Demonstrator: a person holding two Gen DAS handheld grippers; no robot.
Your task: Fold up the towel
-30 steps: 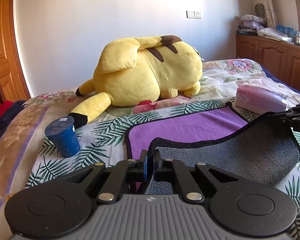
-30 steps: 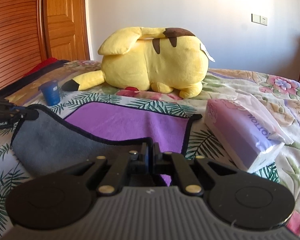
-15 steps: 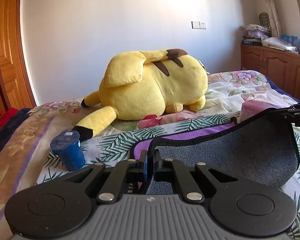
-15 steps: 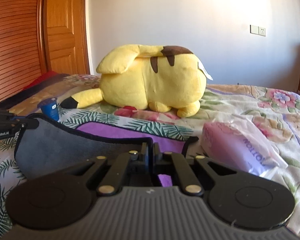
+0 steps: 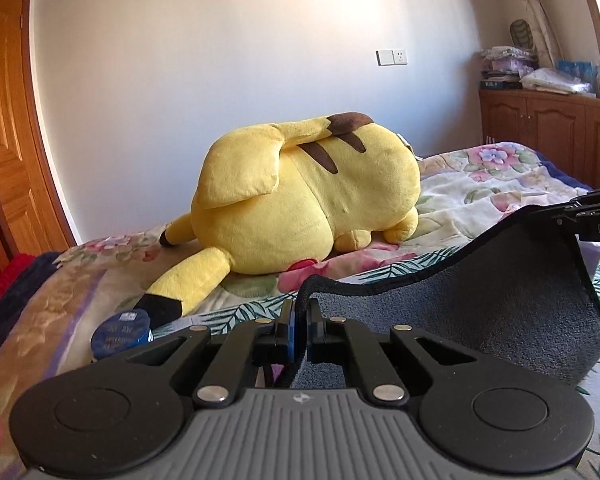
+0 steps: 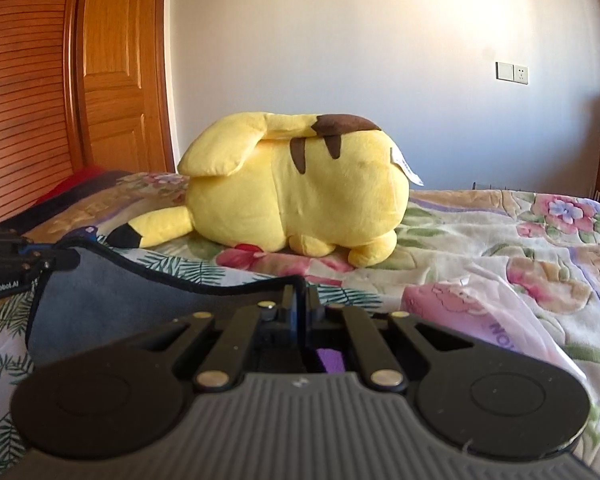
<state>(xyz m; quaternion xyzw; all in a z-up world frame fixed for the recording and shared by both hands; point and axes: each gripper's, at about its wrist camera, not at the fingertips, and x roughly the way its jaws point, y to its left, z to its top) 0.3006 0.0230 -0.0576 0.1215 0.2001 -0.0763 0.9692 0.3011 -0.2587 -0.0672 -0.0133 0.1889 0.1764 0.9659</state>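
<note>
The towel [image 5: 480,304] is purple on one face and grey on the other, with a black hem. Its near edge is lifted off the bed, grey side towards me. My left gripper [image 5: 300,320] is shut on its left corner. My right gripper [image 6: 300,304] is shut on its right corner. The grey face [image 6: 132,304] sags between the two grippers. A sliver of the purple face [image 6: 332,360] shows under the right gripper. Each gripper's tip appears in the other's view, the right one [image 5: 580,216] and the left one [image 6: 28,260].
A big yellow plush toy [image 5: 308,208] lies on the floral bedspread [image 5: 480,184] beyond the towel. A blue cup [image 5: 120,334] stands at the left. A pink tissue pack [image 6: 480,320] lies at the right. Wooden doors are at the left, a cabinet [image 5: 560,132] at the right.
Both grippers have carried the towel's near edge up and forward towards the far edge. The purple face that lay open on the bed is now almost wholly hidden behind the grey side.
</note>
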